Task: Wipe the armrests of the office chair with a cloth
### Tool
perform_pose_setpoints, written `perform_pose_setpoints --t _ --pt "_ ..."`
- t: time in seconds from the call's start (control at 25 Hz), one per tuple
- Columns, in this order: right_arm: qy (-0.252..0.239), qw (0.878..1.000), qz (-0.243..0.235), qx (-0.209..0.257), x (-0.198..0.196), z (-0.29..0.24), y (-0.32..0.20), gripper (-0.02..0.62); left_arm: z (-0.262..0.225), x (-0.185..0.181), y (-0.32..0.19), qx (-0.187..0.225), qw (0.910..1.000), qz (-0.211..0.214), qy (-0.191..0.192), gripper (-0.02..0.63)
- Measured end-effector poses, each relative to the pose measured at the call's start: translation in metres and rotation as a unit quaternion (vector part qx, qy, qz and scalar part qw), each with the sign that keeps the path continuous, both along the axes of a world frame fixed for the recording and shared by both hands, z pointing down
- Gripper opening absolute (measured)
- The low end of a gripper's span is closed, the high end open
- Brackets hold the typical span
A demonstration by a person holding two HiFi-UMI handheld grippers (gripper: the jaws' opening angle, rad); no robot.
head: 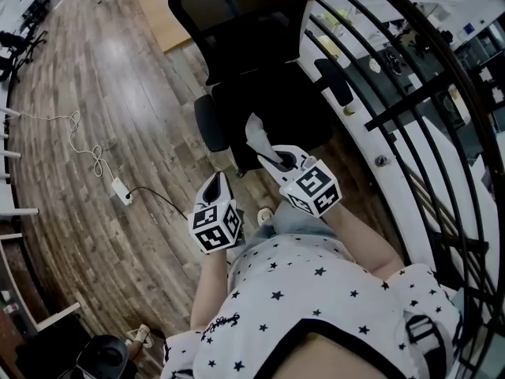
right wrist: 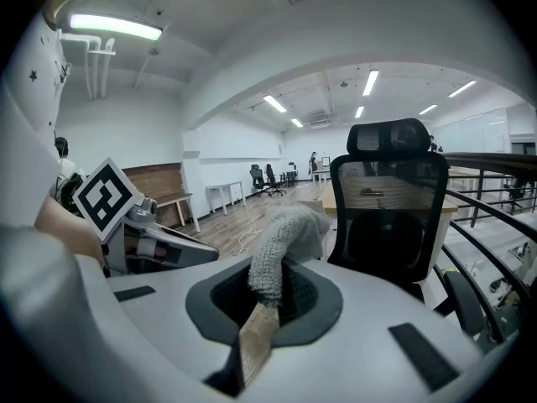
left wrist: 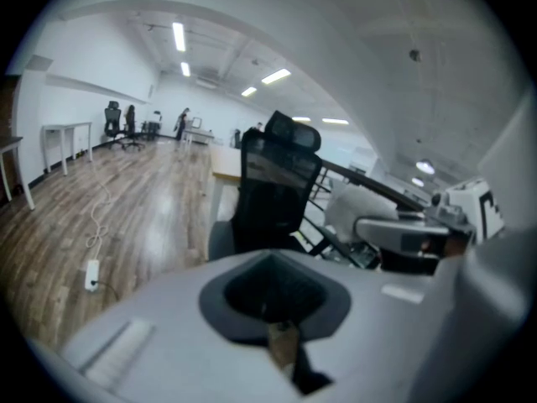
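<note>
The right tool (head: 272, 163) is closed on one end of the cloth (head: 256, 136); in its own view the jaws pinch only a narrow part, and the rest of the cloth (right wrist: 281, 242) stands loose above them. The left tool (head: 215, 184) is closed too, with nothing between its jaws (left wrist: 281, 334). Both hang just in front of the chair (head: 260, 54), and neither touches it. One armrest (head: 209, 123) is near the left tool, and the other armrest (head: 335, 81) is farther away, beside the railing (head: 410, 93).

I think the main danger is the small grip. If the cloth is rubbed hard along an armrest, it may be pulled out of the jaws and fall on the seat or the floor. The loose end may also fold, so that the hard tool scrapes the pad and not the cloth. An office chair turns easily, so a push on one side may swing it away; the empty left tool could steady it. At the far armrest, the right tool may knock the railing.
</note>
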State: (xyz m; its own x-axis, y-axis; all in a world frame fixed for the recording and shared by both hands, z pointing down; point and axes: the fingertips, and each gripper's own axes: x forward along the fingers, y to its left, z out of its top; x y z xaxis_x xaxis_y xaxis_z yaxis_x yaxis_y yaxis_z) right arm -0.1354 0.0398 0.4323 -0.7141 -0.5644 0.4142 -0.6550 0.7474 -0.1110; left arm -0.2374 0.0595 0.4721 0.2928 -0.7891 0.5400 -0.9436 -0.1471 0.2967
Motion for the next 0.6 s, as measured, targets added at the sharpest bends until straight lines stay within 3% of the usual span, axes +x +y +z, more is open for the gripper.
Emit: perform_pose_setpoints --t 0.6 --pt "0.036 0.998 -0.056 -0.013 -0.050 0.032 -0.077 0.028 0.025 -0.043 -0.023 -0.031 0.9963 -0.078 0.017 0.005"
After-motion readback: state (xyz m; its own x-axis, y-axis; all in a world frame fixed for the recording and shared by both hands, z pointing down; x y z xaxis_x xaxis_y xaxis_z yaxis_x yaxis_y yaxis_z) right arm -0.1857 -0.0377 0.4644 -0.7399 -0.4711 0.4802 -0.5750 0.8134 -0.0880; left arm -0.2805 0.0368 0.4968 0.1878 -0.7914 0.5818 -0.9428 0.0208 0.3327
